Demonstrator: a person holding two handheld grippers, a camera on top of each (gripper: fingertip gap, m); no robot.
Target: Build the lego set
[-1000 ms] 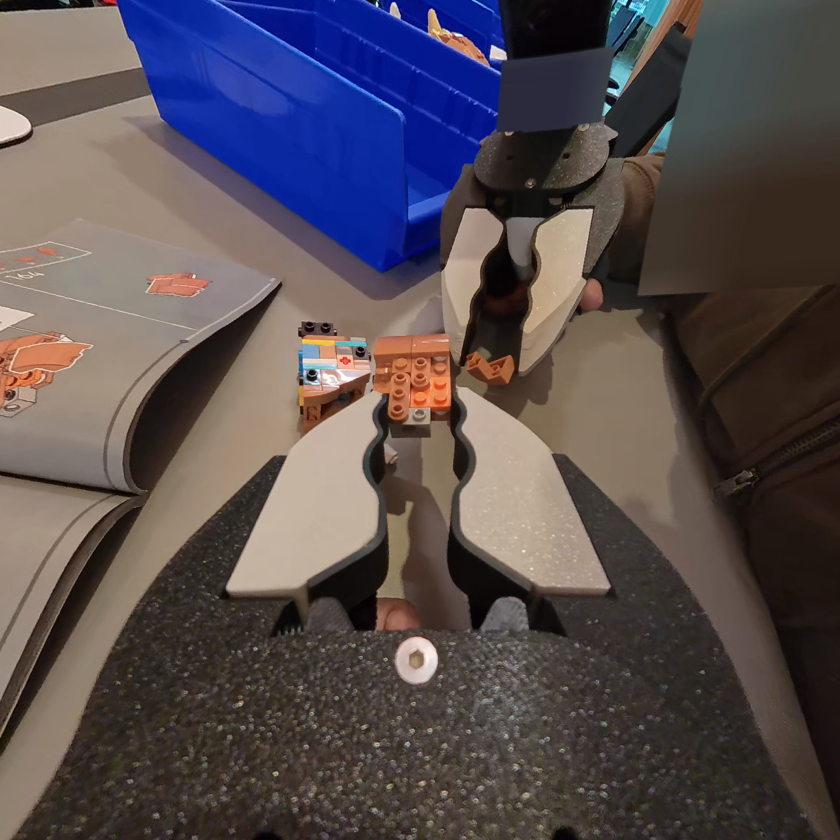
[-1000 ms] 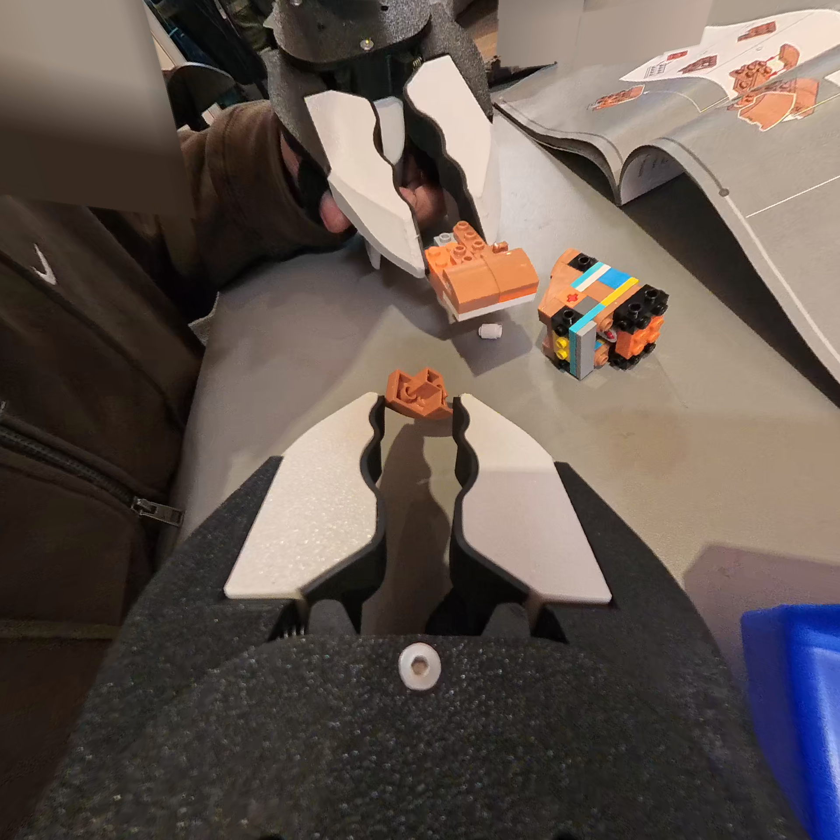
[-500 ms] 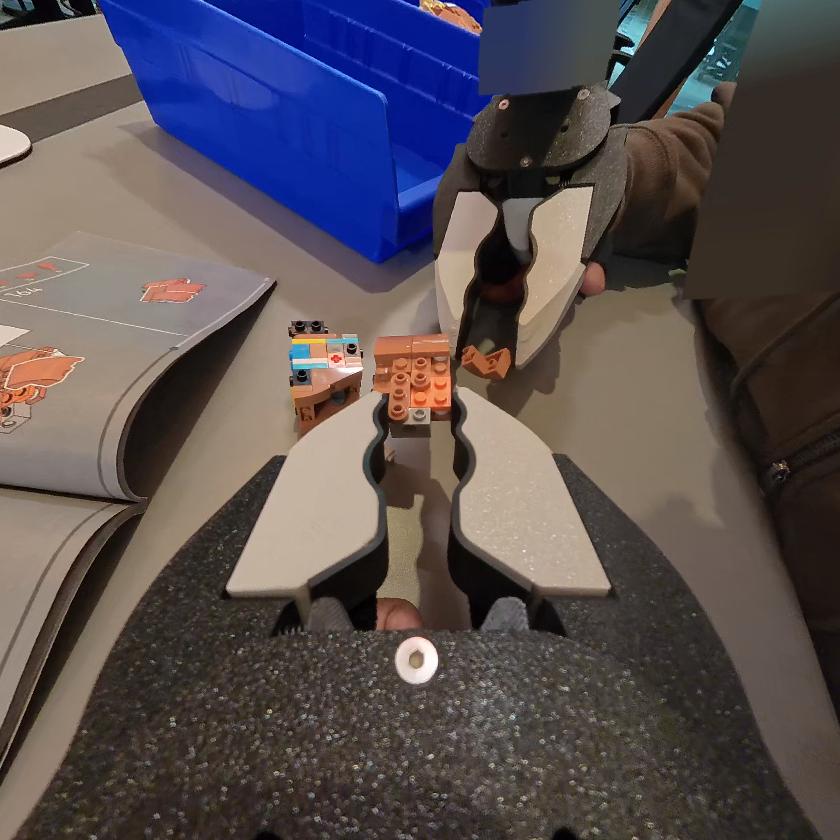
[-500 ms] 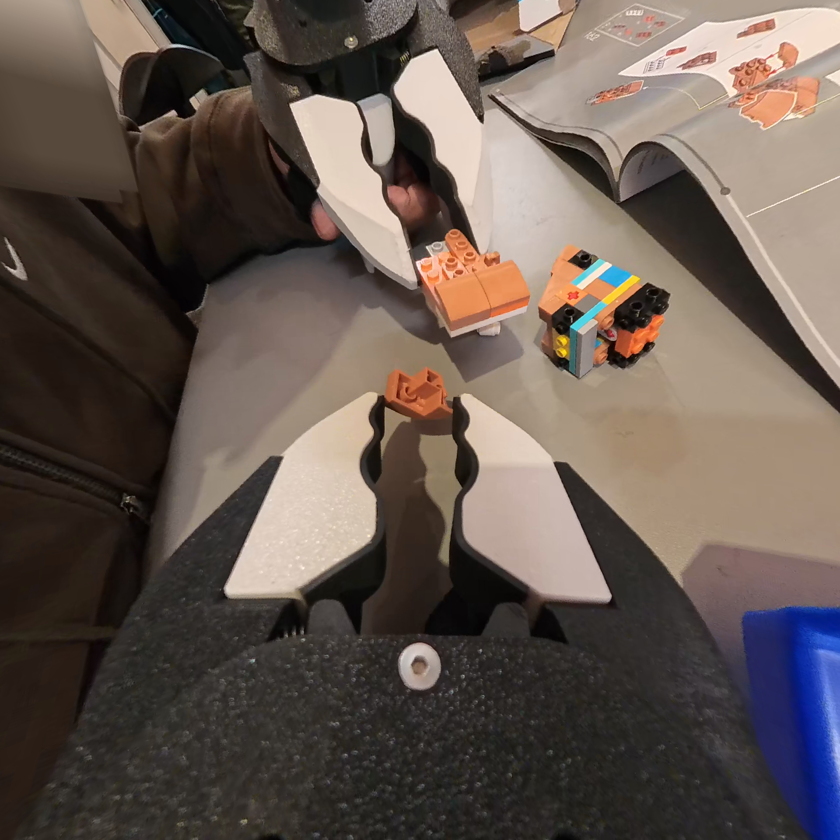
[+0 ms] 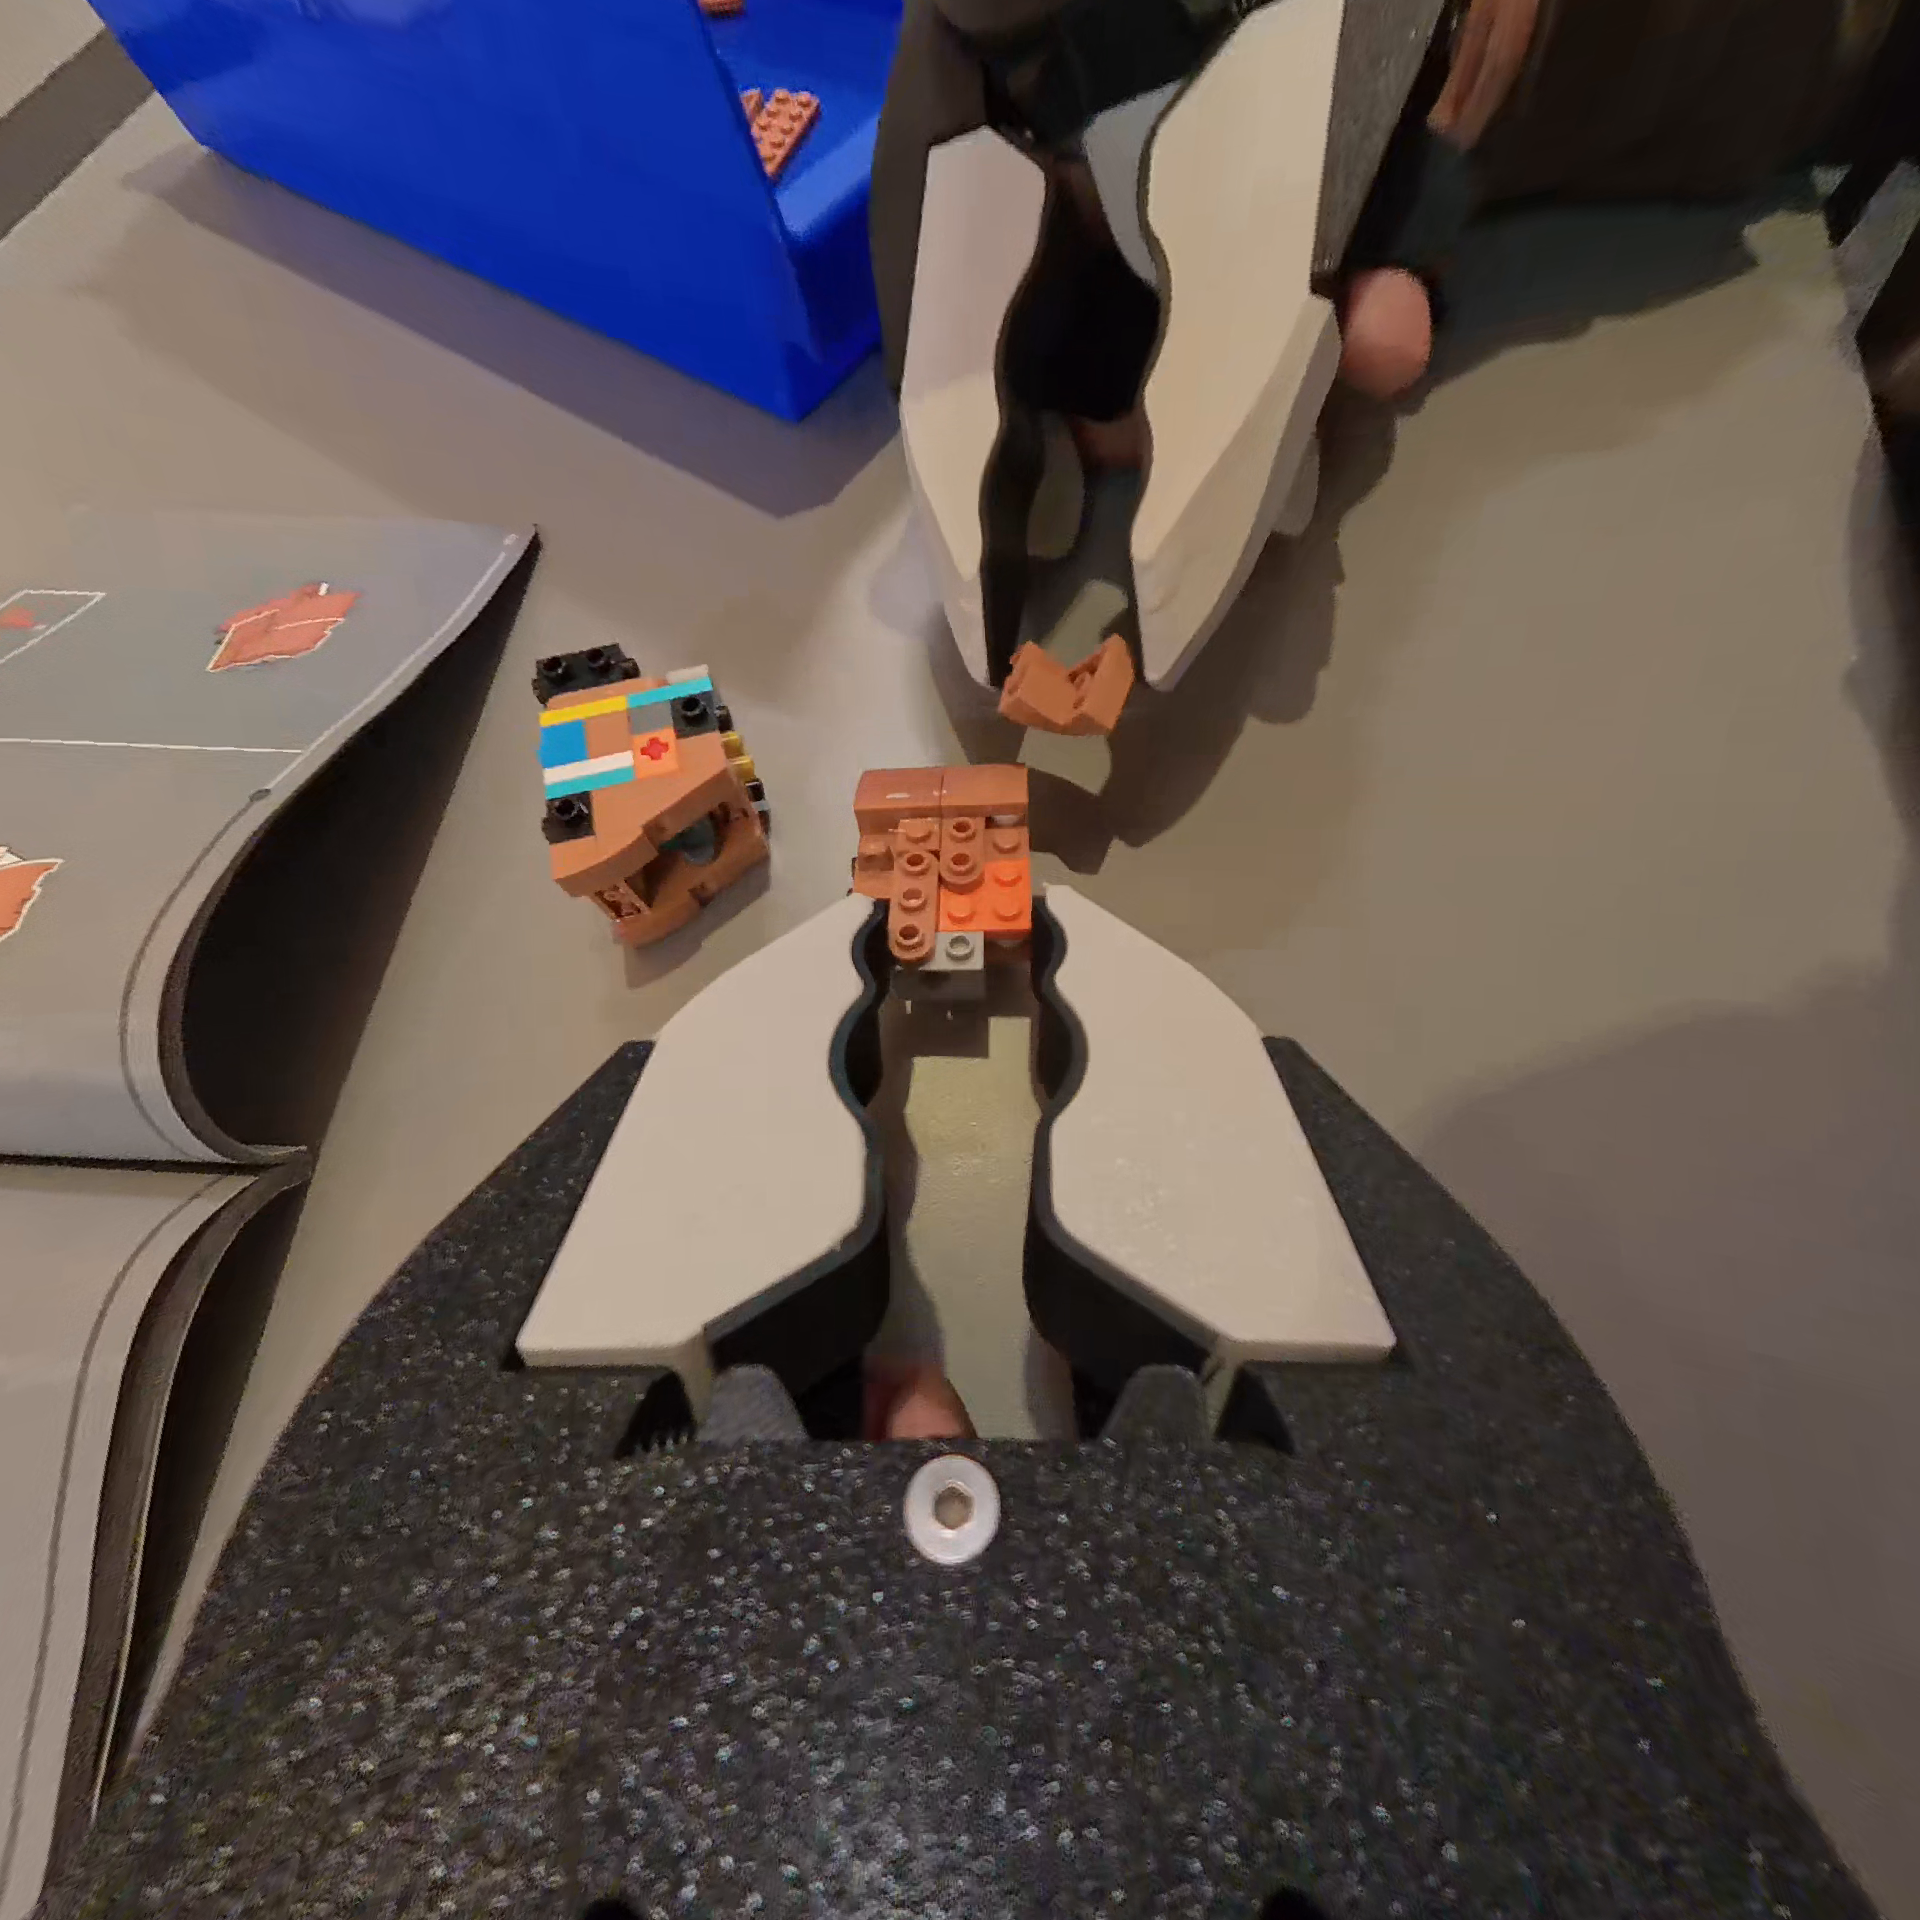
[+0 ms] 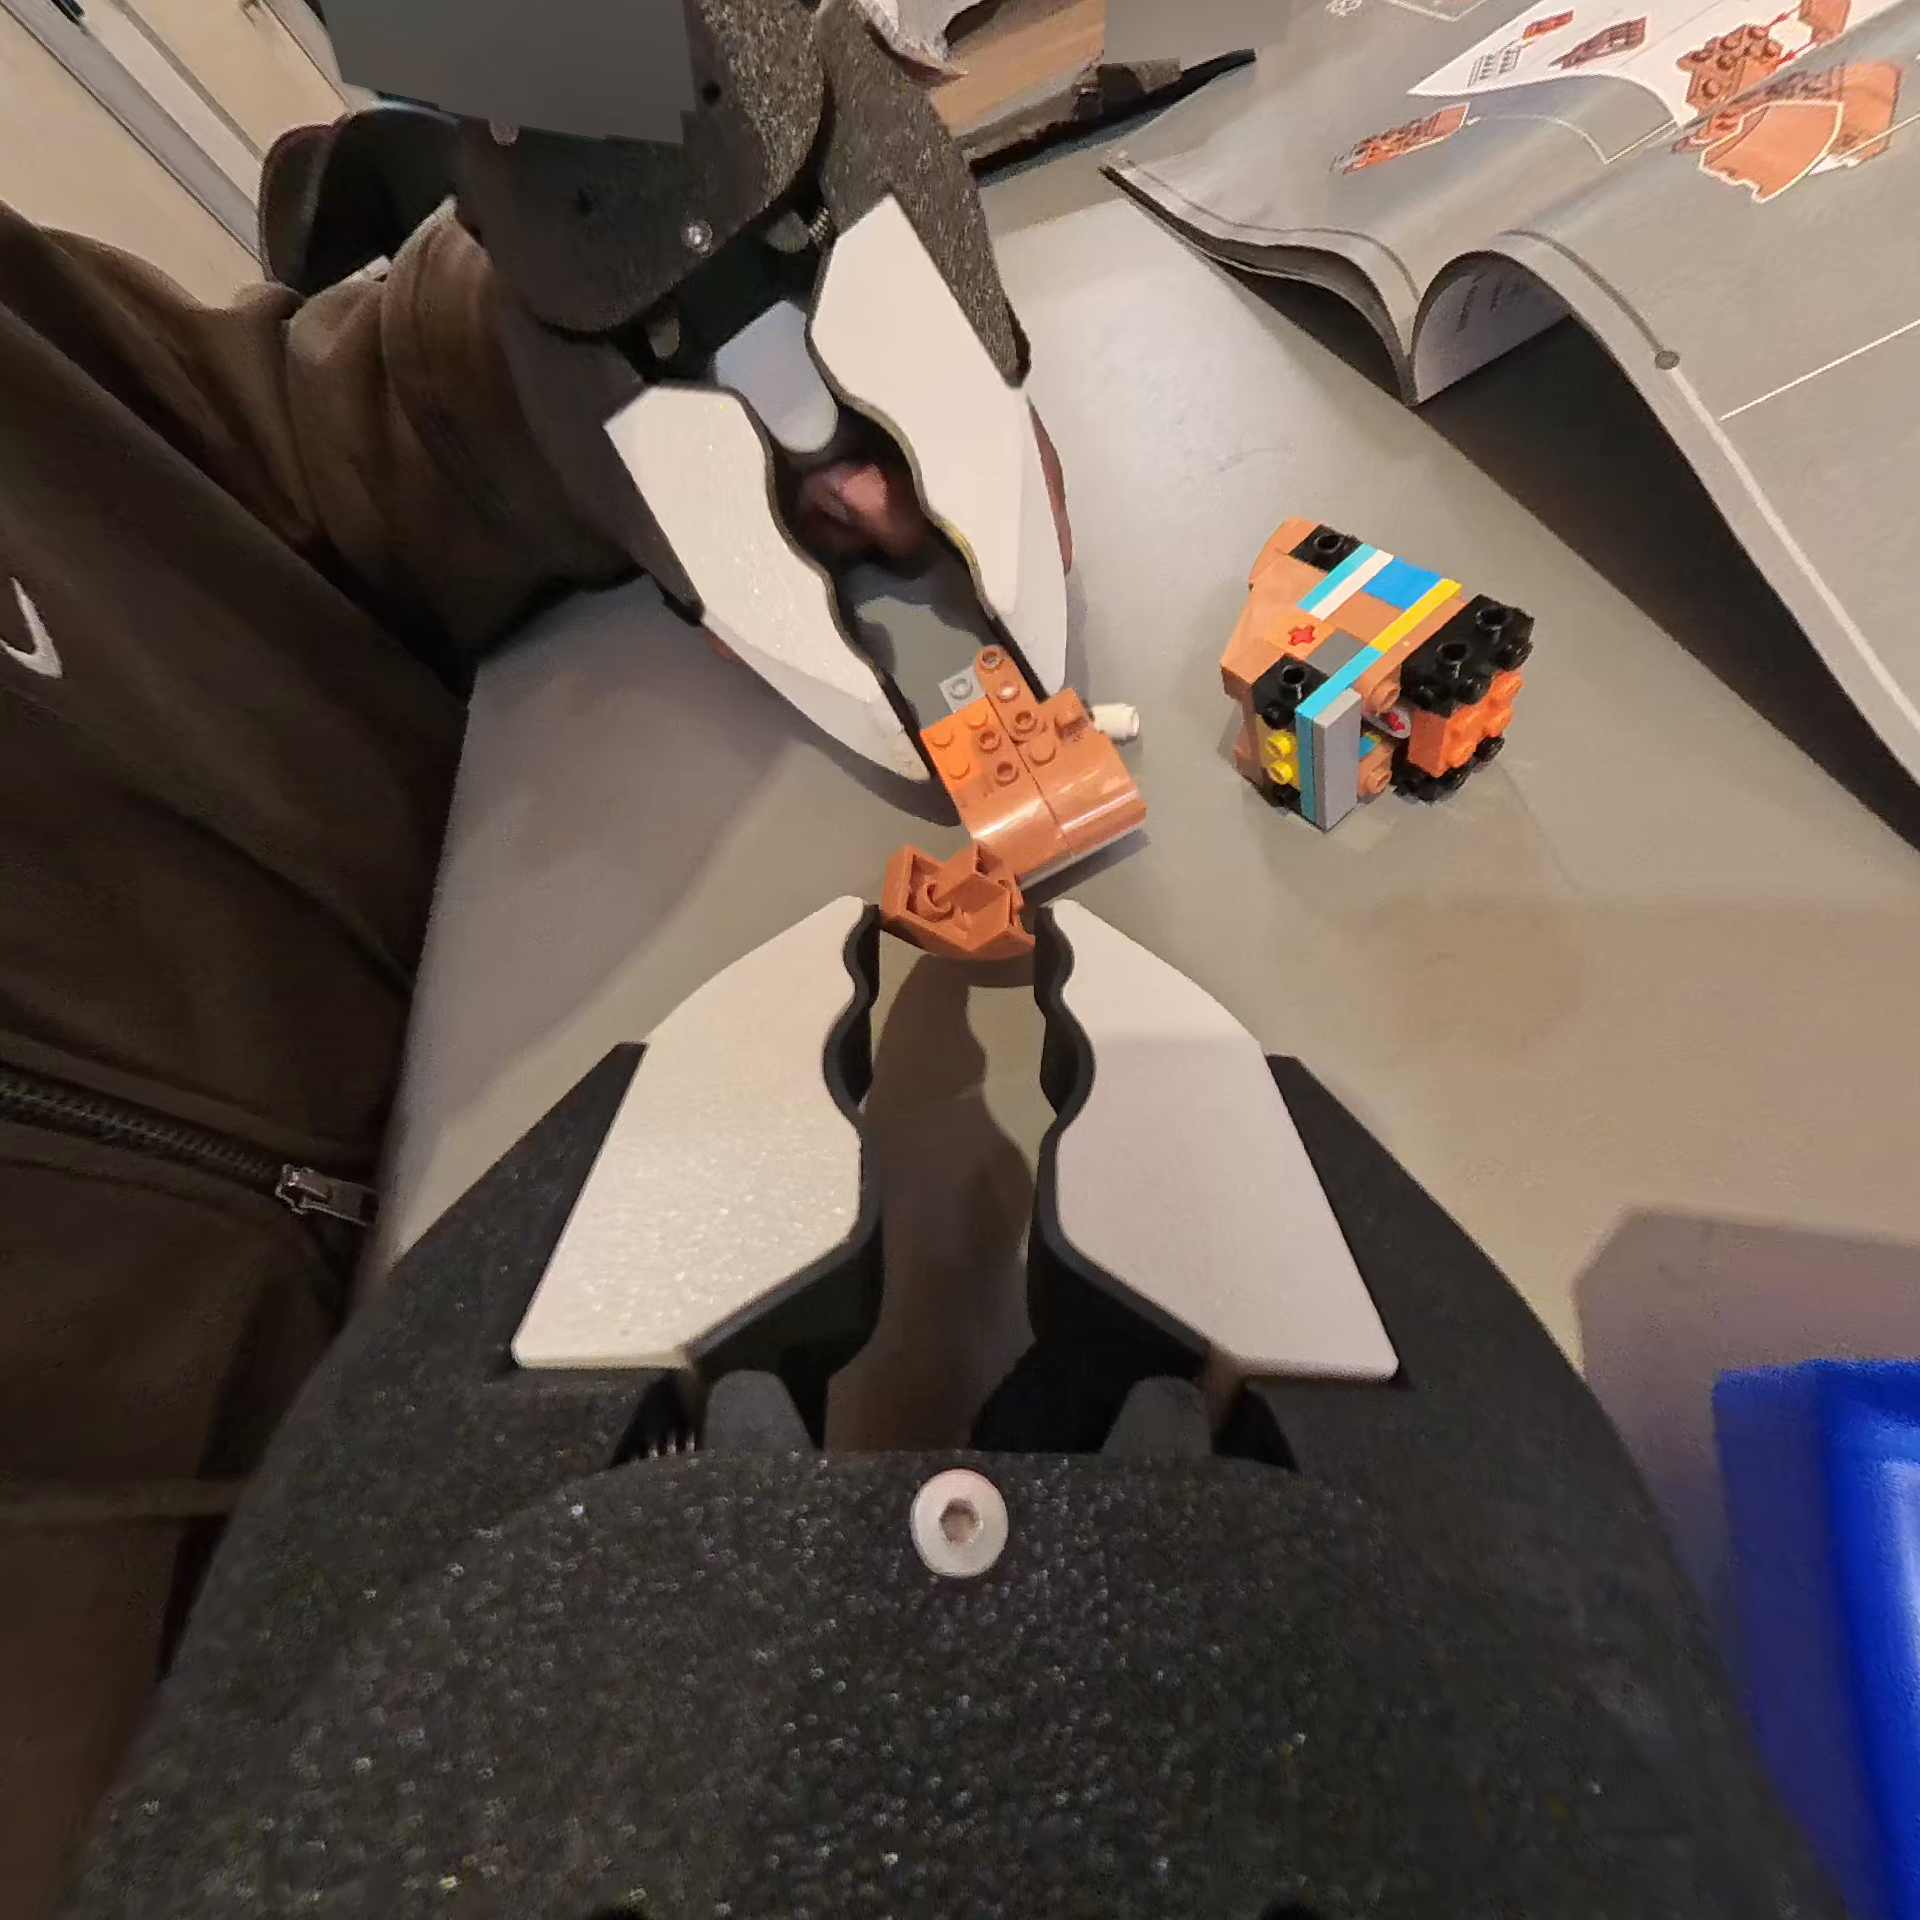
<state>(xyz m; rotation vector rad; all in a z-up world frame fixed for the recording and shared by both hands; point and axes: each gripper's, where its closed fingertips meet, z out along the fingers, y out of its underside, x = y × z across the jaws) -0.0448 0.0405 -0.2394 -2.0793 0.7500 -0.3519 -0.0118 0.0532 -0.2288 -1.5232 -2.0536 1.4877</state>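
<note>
Compared with half a second ago: right gripper (image 5: 1070, 675) brought much closer to the left gripper (image 5: 956, 935), its small brown piece (image 6: 956, 914) now just beside the rounded front of the orange sub-assembly (image 5: 945, 862) rather than well apart. Sub-assembly turned slightly, studs facing up. Multicoloured block (image 5: 644, 790) in the same spot on the grey table (image 5: 1507, 831); blue bin (image 5: 582, 187) unmoved.

Left gripper: fingers clamped on the rear of the orange sub-assembly, around its grey stud brick, the build low over the table; contact with the table not determinable. Right gripper: fingers pinched on the small brown piece at the very tips, the piece tilted and held above the table.

Writing and marks: open instruction booklet (image 5: 208, 831) toward the table's left edge in the left wrist view, showing printed build diagrams in orange and brown; text too small to read. White logo mark (image 6: 31, 639) on the person's dark jacket (image 6: 187, 831).

Edges and room: multicoloured block just left of the sub-assembly, apart from it, between it and the booklet's curled page edge. Tiny white piece (image 6: 1117, 717) on the table just beside the sub-assembly. Blue bin at the far edge, behind the right gripper. Open table to the right of both grippers in the left wrist view; person's jacket close along that side.
</note>
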